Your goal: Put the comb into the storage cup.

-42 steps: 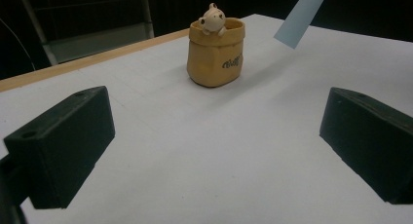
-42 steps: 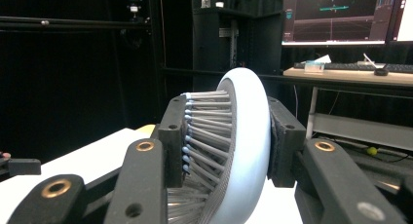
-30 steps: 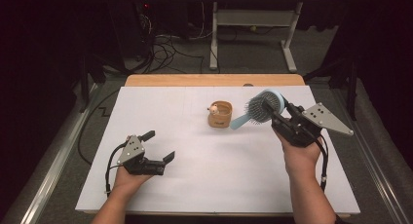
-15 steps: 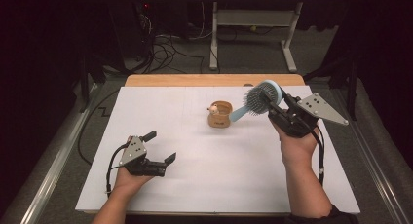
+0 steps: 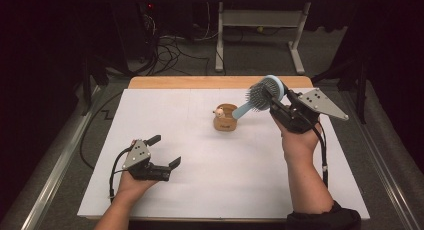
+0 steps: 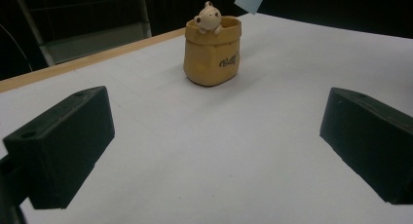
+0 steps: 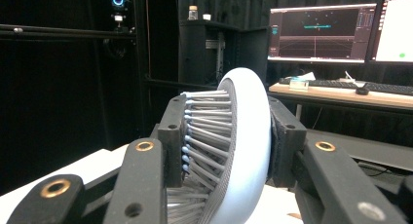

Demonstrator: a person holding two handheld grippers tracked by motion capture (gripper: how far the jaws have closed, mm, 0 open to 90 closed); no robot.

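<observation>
My right gripper (image 5: 274, 99) is raised over the right side of the white table (image 5: 165, 110) and is shut on the head of a light-blue hairbrush (image 5: 262, 93). In the right gripper view both jaws press the brush head (image 7: 248, 136), one on the grey bristles and one on its back. The handle slants down and left, and its end is just above a tan pot (image 5: 225, 122) with a small figure on its rim. The left gripper (image 5: 165, 151) rests low at the near left with its jaws wide open and nothing between them. It faces the pot (image 6: 212, 53).
A wooden strip (image 5: 200, 82) edges the table's far side. Beyond it are cables and a metal stand's legs (image 5: 220, 50) on the floor. A desk with monitors (image 7: 319, 31) and a keyboard is in the right gripper view. Metal rails run along both table sides.
The right hand has lifted the hairbrush a little and carried it farther back, so the handle end now hangs over the pot. The left hand has not moved.
</observation>
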